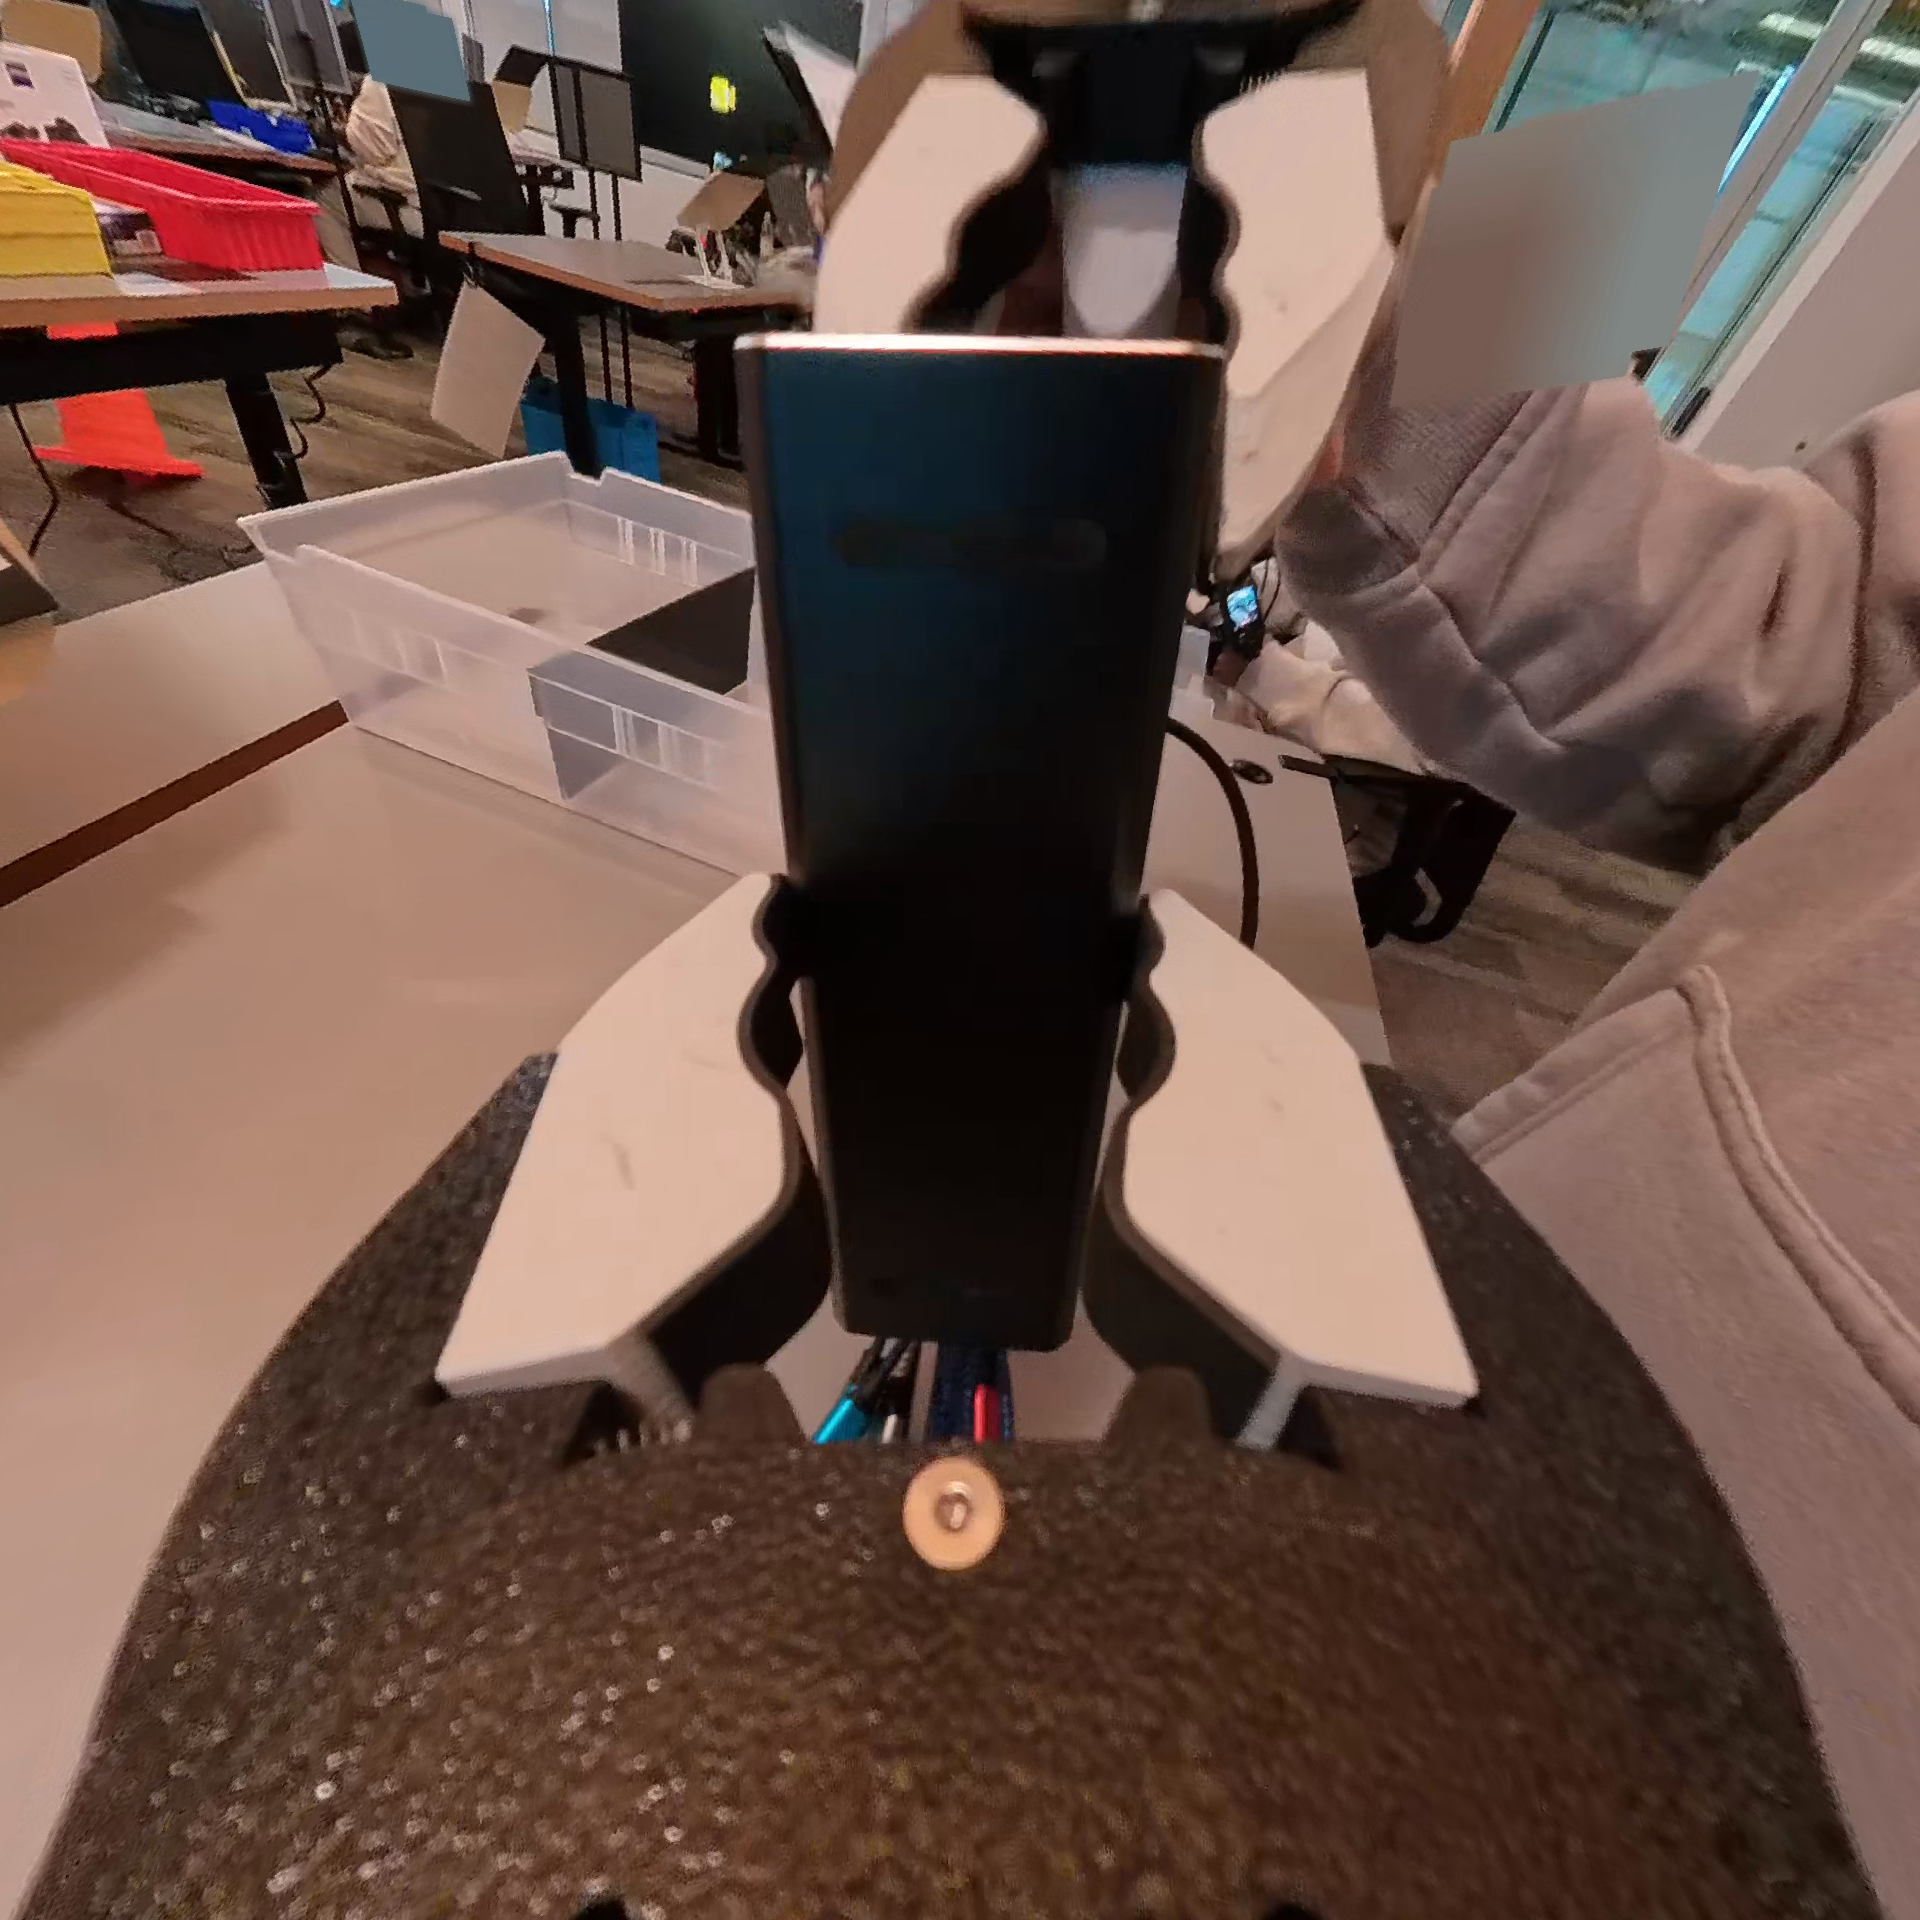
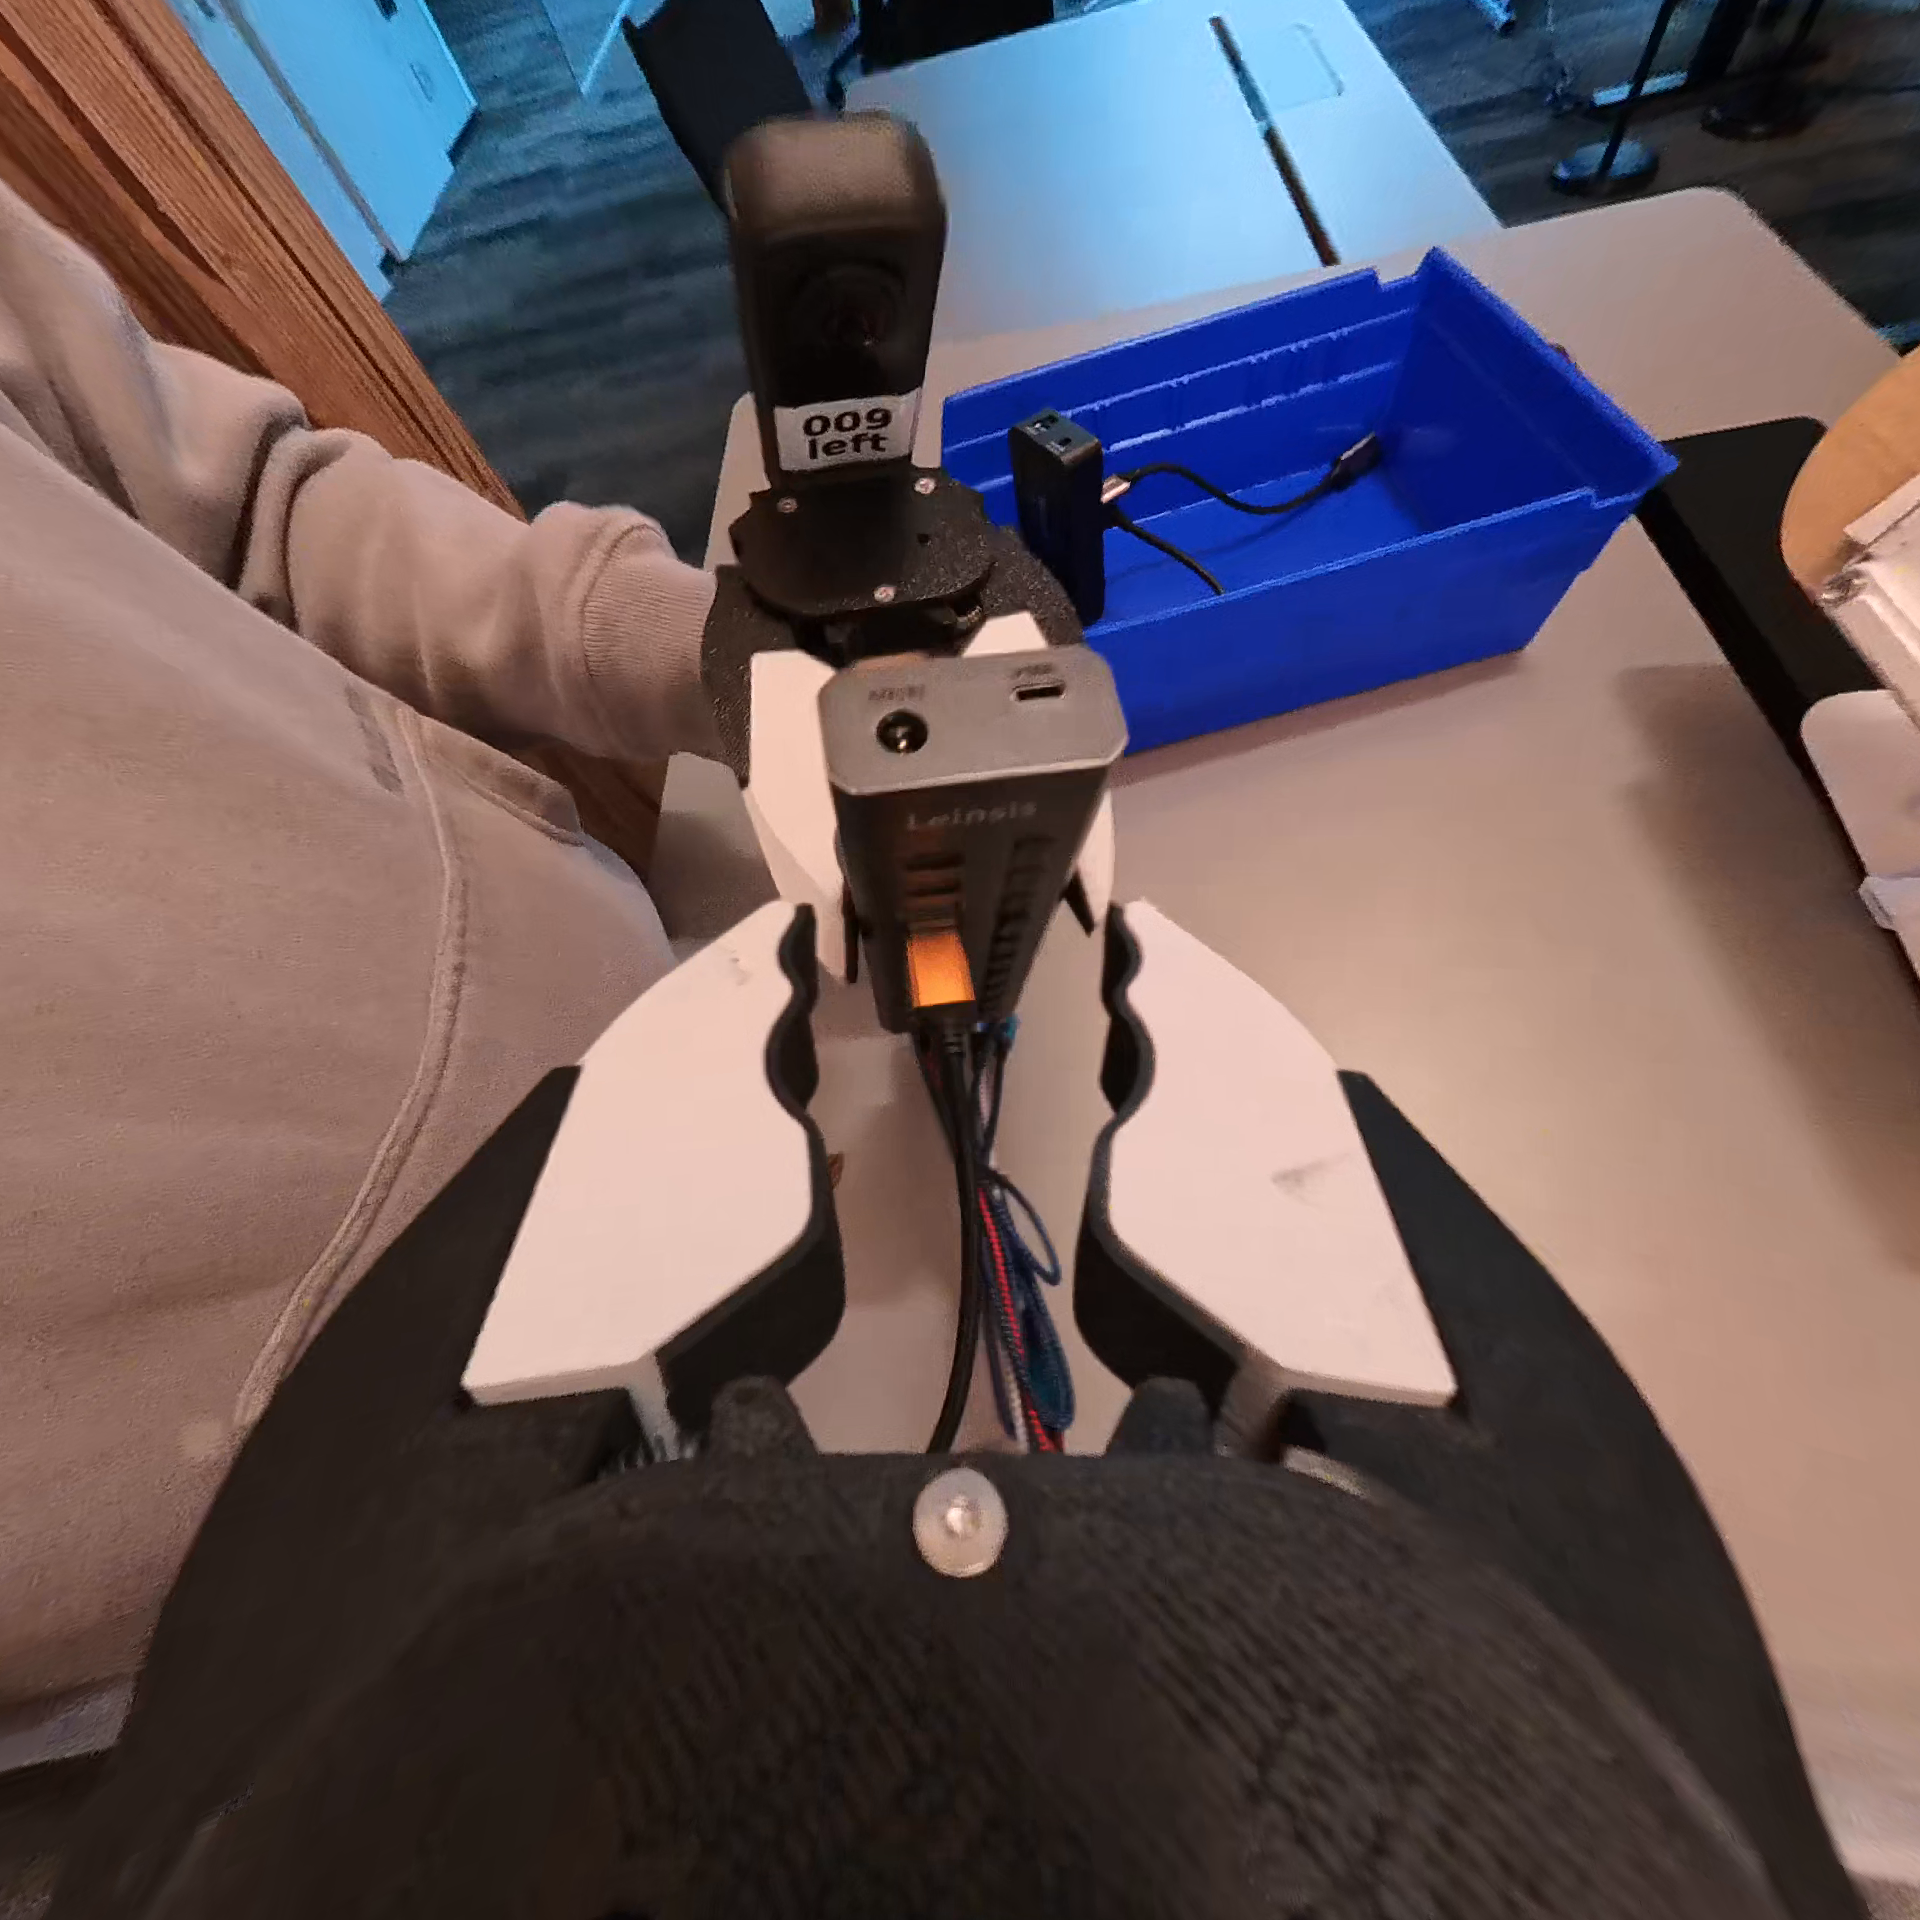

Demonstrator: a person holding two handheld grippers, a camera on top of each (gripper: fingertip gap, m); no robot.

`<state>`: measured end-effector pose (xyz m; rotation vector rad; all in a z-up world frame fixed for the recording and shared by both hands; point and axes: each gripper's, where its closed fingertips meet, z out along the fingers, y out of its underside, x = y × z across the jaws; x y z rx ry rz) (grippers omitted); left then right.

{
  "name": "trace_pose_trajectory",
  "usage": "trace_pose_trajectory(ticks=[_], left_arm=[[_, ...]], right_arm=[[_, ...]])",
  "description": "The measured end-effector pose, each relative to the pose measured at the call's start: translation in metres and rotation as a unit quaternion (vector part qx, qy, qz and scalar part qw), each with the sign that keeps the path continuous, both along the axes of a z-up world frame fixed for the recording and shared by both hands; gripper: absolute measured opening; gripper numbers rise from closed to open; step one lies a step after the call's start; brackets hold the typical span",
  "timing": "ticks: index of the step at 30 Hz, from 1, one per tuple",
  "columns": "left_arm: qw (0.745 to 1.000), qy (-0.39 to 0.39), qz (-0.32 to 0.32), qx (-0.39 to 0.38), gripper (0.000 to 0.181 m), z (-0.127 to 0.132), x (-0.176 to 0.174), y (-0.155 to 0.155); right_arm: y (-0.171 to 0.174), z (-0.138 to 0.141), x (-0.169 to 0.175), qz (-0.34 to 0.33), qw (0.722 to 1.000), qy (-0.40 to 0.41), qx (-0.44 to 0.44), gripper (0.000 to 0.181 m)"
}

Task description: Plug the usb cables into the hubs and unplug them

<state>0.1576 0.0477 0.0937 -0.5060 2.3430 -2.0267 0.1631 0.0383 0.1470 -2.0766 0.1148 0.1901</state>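
Observation:
My left gripper (image 1: 956, 914) is shut on a long dark USB hub (image 1: 966, 727) and holds it above the table. In the right wrist view the hub (image 2: 966, 821) stands up in front of me, with the left gripper's white fingers (image 2: 790, 769) behind it. An orange-lit USB plug (image 2: 940, 971) sits in its lowest port. Black, blue and red cables (image 2: 987, 1226) hang from that end and also show in the left wrist view (image 1: 914, 1392). My right gripper (image 2: 961, 935) is open, one fingertip on each side of the plug end, touching neither; it also shows in the left wrist view (image 1: 1049, 301).
A blue bin (image 2: 1351, 665) on the grey table (image 2: 1351, 987) holds a second black hub (image 2: 1060, 488) and a black cable (image 2: 1247, 499). A clear plastic bin (image 1: 436, 644) stands at the left. A person's beige sleeve (image 1: 1558, 623) is close by.

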Motion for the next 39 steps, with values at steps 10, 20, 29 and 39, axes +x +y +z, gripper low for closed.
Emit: trace_pose_trajectory(ticks=[10, 20, 29, 39], left_arm=[[0.998, -0.018, -0.032, 0.042, 0.059, -0.005, -0.009, -0.008], [0.999, -0.007, -0.051, 0.015, 0.07, 0.013, -0.008, -0.021], [0.996, -0.017, -0.077, 0.039, 0.072, 0.003, -0.012, -0.031], [0.998, -0.031, -0.054, 0.01, 0.071, 0.009, -0.008, -0.014]], right_arm=[[0.039, -0.016, -0.01, 0.012, 0.999, -0.037, 0.025, 0.06], [0.048, 0.002, -0.01, -0.013, 0.997, -0.029, 0.065, 0.06], [0.046, -0.004, -0.014, -0.005, 0.999, -0.039, 0.038, 0.06], [0.013, -0.018, -0.011, 0.001, 0.997, -0.076, -0.018, 0.058]])
